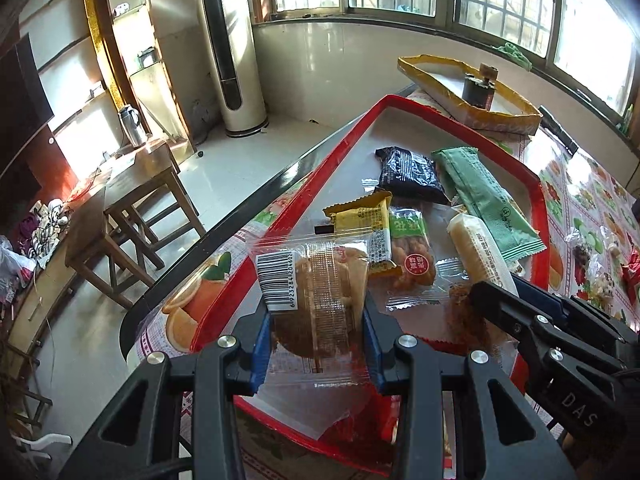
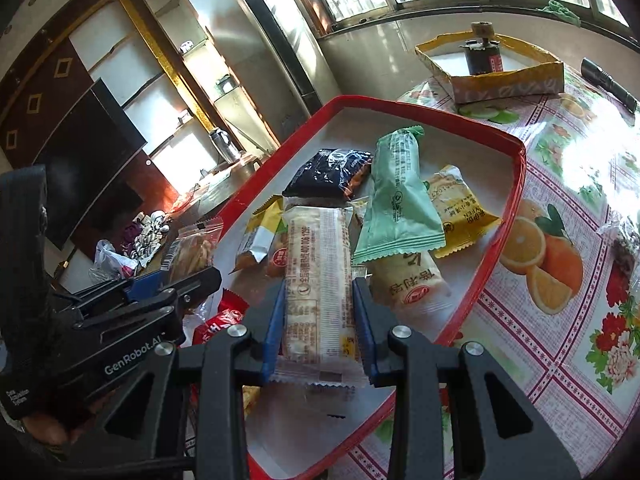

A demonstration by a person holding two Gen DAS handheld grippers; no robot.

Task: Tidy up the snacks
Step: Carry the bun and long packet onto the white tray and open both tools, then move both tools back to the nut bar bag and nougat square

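Over the tray: both your grippers hang above a red-rimmed tray (image 1: 352, 128) that sits on a table covered in a fruit-and-flower cloth (image 2: 560, 264).
Left gripper (image 1: 316, 332): its blue-padded fingers (image 1: 259, 344) press against both sides of a clear-wrapped round bun (image 1: 320, 300), barcode label facing up, held over the tray's near corner.
Right gripper (image 2: 320, 320): its claw pinches a long pale cracker packet (image 2: 318, 272) lengthwise, the packet pointing out over the middle of the tray.
Snacks lying in the tray: a black packet (image 2: 328, 174) toward the far side; a long green packet (image 2: 396, 200) just beside it, overlapping a yellow packet (image 2: 460, 212); a small yellow-and-white packet (image 1: 368, 228) touching a clear packet with a green label and a red seal (image 1: 412, 248).
Off the tray: a few more wrapped snacks (image 1: 592, 256) lie on the cloth at your right.
Far end of the table: a shallow yellow-edged box (image 2: 508, 80) holds a dark cylinder; a black flashlight (image 2: 608, 82) lies near it.
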